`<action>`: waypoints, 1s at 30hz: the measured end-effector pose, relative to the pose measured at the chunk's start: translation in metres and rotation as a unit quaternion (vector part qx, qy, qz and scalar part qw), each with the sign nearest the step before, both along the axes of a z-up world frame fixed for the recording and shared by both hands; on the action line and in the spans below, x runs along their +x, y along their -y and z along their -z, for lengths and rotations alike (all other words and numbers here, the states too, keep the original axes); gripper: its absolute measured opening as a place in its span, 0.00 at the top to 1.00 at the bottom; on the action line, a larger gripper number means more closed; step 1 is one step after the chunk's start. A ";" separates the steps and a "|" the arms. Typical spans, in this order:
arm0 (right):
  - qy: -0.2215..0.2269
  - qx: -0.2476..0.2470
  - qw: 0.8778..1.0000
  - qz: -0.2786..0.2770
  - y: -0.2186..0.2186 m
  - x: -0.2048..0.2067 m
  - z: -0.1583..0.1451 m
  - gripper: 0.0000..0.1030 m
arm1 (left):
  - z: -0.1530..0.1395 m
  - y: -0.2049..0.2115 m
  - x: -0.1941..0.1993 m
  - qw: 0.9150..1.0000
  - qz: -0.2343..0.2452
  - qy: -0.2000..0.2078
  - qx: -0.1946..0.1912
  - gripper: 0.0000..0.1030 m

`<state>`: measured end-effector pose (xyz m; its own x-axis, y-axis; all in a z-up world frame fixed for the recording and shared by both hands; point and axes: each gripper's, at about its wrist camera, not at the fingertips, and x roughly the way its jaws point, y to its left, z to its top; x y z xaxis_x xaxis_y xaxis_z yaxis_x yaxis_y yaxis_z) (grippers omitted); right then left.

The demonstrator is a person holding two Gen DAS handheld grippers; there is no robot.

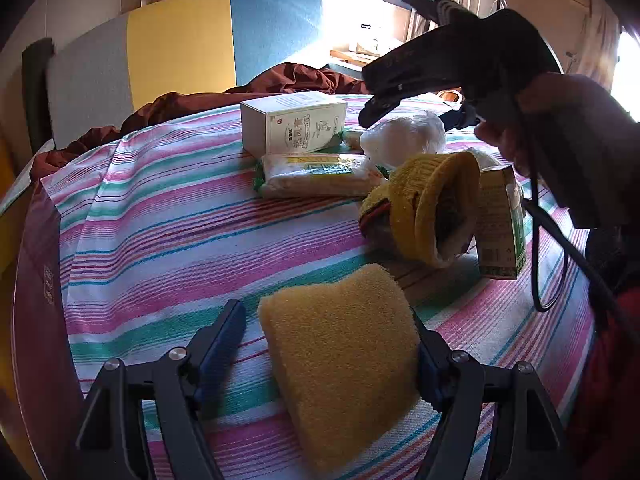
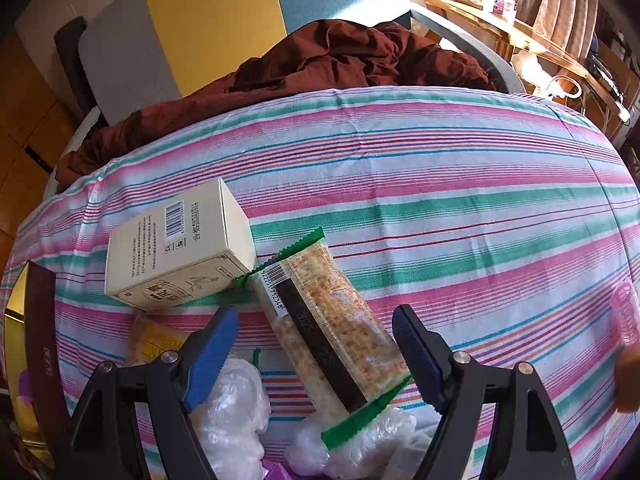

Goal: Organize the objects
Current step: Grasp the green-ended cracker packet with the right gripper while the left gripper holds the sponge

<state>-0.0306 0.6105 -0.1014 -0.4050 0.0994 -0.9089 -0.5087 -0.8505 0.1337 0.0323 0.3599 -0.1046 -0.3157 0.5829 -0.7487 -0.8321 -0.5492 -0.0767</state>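
Little looks sorted yet. Yellow sponge [image 1: 344, 364] sits between left gripper [image 1: 332, 356] jaws, spread apart, right pad touching, not clamped. Right gripper [image 2: 316, 344] jaws held apart over cracker pack [image 2: 328, 332]; white box [image 2: 180, 244] just beyond-left (both still loose on striped cloth [image 2: 440, 184]).

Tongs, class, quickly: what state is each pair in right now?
Left tongs: open around the yellow sponge, not clamping it.
Right tongs: open, empty, above the cracker packet.
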 end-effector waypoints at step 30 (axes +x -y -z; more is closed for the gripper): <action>0.031 0.039 0.999 0.003 -0.013 0.012 0.016 0.55 | -0.004 -0.003 0.005 1.000 0.000 -0.005 -0.016 0.48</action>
<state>-0.0186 0.6236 -0.1174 -0.3480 0.1730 -0.9214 -0.5195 -0.8537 0.0360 0.0374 0.3634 -0.1001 -0.3239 0.5588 -0.7635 -0.8323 -0.5520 -0.0509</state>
